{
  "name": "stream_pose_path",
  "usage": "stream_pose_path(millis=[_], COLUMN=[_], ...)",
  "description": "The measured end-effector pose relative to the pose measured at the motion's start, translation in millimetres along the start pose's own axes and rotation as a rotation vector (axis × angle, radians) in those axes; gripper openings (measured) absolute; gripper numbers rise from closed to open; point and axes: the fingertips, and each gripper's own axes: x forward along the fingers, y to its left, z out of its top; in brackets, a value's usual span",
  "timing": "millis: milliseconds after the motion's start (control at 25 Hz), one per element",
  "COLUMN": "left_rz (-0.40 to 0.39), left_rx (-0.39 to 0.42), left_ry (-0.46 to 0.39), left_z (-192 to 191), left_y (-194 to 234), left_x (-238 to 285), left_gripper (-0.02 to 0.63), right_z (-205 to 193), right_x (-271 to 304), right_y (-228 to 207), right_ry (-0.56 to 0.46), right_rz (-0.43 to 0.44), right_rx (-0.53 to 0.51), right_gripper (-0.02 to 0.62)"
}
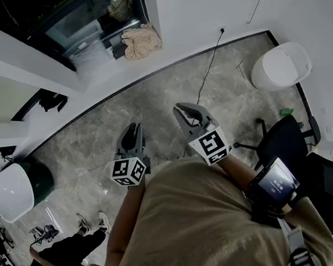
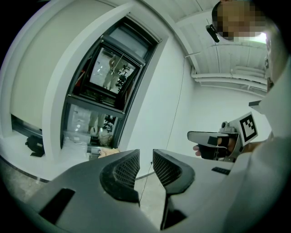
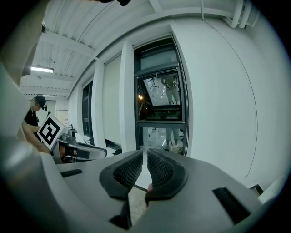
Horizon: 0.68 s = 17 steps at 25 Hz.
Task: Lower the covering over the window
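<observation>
- The left gripper [image 2: 146, 159] was held well short of the window [image 2: 107, 86], its fingers [image 2: 125, 170] spread, nothing pinched.
- The right gripper [image 3: 145, 157] was held likewise, its fingers [image 3: 127, 172] nearly pressed together, empty.

I see a grey marbled floor [image 1: 151, 110] across the middle of the head view. At upper right a white rounded seat [image 1: 280, 66] stands on it. Lower at the right edge is a black office chair [image 1: 288, 141], with a small green thing [image 1: 287, 111] near it. A thin dark cable [image 1: 207, 73] trails down from the wall at top centre. At far left sits a white rounded tub [image 1: 10, 192]. A person [image 1: 55, 257] is at lower left, legs along the floor. On the white ledge [image 1: 113, 66] at upper left lie a crumpled beige cloth [image 1: 141, 41] and a clear plastic bag [image 1: 92, 59].
</observation>
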Motion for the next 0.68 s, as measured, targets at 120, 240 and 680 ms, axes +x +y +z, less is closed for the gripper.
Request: stream_pose_path(millis=[120, 240, 680], left_rz=[0.001, 0.0, -0.012], left_rx=[0.002, 0.004, 0.004], left_ry=[-0.002, -0.001, 0.013], left_z=[0.2, -0.8, -7.9], left_y=[-0.7, -2.1, -8.2], left_x=[0.1, 0.5, 4.5], left_gripper=[0.101, 0.101, 0.101], right_z=[0.2, -1.3, -4.2], right_x=[-0.5, -1.6, -7.6], right_y=[1.2, 1.0, -4.8], right_ry=[-0.006, -0.009, -0.02], right_rz=[0.008, 0.015, -0.001], right_rx=[-0.001, 0.004, 0.051], right_gripper=[0.028, 0.028, 0.028])
